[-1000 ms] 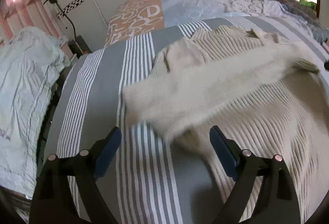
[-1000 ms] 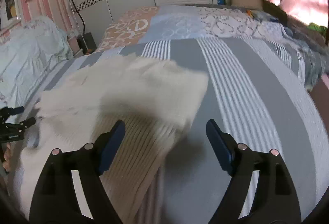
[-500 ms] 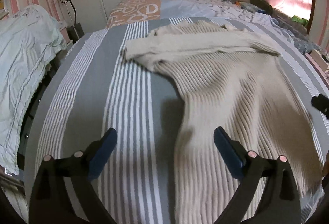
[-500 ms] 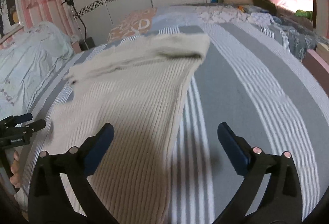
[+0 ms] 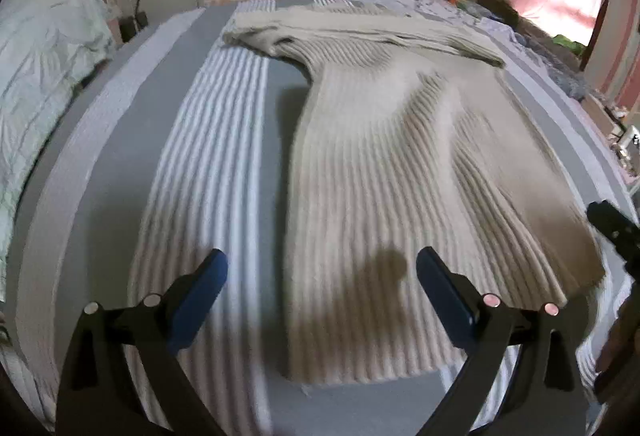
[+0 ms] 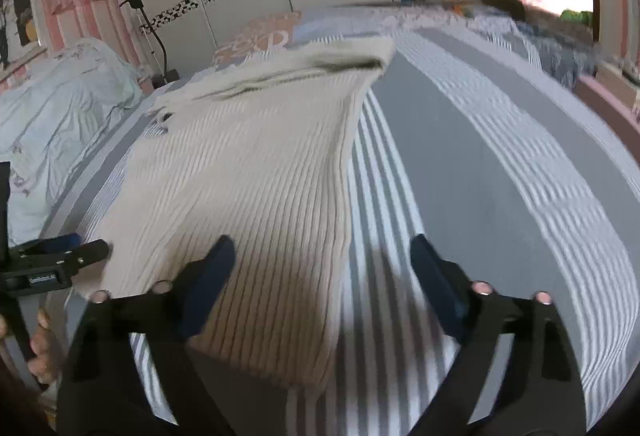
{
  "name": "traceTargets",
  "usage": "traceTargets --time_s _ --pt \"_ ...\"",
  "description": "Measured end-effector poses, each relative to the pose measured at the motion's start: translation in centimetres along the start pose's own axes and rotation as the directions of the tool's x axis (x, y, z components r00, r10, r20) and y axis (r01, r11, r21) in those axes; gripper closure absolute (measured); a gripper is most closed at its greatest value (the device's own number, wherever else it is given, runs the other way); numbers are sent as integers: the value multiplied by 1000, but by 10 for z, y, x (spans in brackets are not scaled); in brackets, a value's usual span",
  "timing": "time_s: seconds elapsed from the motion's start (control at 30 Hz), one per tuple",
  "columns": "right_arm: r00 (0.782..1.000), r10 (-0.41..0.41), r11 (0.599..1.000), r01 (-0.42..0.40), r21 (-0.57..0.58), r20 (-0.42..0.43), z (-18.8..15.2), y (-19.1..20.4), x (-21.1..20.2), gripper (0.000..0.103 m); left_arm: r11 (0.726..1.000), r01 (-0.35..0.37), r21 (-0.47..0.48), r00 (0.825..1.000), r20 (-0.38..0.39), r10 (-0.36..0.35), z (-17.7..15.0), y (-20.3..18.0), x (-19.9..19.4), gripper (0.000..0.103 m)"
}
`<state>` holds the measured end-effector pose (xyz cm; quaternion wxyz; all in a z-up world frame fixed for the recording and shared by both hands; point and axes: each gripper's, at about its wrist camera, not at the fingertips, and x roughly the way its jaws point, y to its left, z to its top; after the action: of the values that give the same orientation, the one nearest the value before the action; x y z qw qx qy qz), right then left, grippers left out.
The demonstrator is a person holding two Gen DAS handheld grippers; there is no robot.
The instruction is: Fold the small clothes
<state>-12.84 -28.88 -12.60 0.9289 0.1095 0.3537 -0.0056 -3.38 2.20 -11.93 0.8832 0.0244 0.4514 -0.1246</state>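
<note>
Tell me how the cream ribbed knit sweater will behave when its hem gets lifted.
The cream ribbed knit sweater will likely droop limply, since it already lies soft and rumpled. Its thick ribbing suggests some weight and decent grip. The sleeves folded across its top may slide off on the grey striped bedspread.

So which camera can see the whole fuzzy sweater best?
The left wrist view: the cream sweater shows from folded sleeves to hem, both side edges visible. The right wrist view shows it too, but the gripper finger covers part of its hem.

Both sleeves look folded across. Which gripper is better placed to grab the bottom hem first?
Either: left gripper and right gripper both open, each straddling a hem corner of the sweater.
</note>
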Motion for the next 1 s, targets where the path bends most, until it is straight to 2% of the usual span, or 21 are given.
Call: traceTargets --time_s 0.1,0.13,0.23,0.3,0.37,0.4,0.47,0.53,0.57,0.73,0.9,1.0 --pt "999 8 999 -6 39 -42 -10 -4 -2 35 1000 28 -2 999 -26 -28 -8 -4 2 8" --pt "998 13 999 -10 49 -57 -13 -4 -1 41 999 41 -1 998 -37 -41 -11 -6 4 12" --pt "997 16 998 -11 68 -81 -21 -7 -2 47 999 28 42 999 -42 -26 -16 -14 2 19" --pt "996 19 998 -13 60 -87 -23 -5 -5 56 998 43 55 998 -48 -40 -18 -19 0 28" --pt "994 31 999 -27 43 -105 -26 0 -4 75 995 54 78 998 -46 -51 -20 -24 -1 42" --pt "993 33 999 -30 26 -114 -27 4 -2 77 995 55 85 998 -44 -51 -20 -27 -1 45" --pt "993 33 999 -34 -9 -116 -25 11 0 92 993 71 97 997 -45 -67 -18 -32 -2 66" --pt "992 45 999 -48 -21 -118 -21 14 3 93 989 97 109 995 -43 -92 -14 -36 -1 81" --pt "992 46 998 -50 -33 -117 -19 15 4 93 988 101 115 995 -41 -97 -11 -38 0 86" --pt "998 37 997 -40 -59 -51 -2 10 -5 94 983 149 110 989 -22 -148 1 -39 -1 88" --pt "997 27 999 -24 -46 72 37 -6 -18 94 984 144 101 985 77 -152 28 -32 -18 88" --pt "990 8 999 -1 -50 141 62 -15 -21 94 992 114 63 982 143 -122 53 -21 -25 88"
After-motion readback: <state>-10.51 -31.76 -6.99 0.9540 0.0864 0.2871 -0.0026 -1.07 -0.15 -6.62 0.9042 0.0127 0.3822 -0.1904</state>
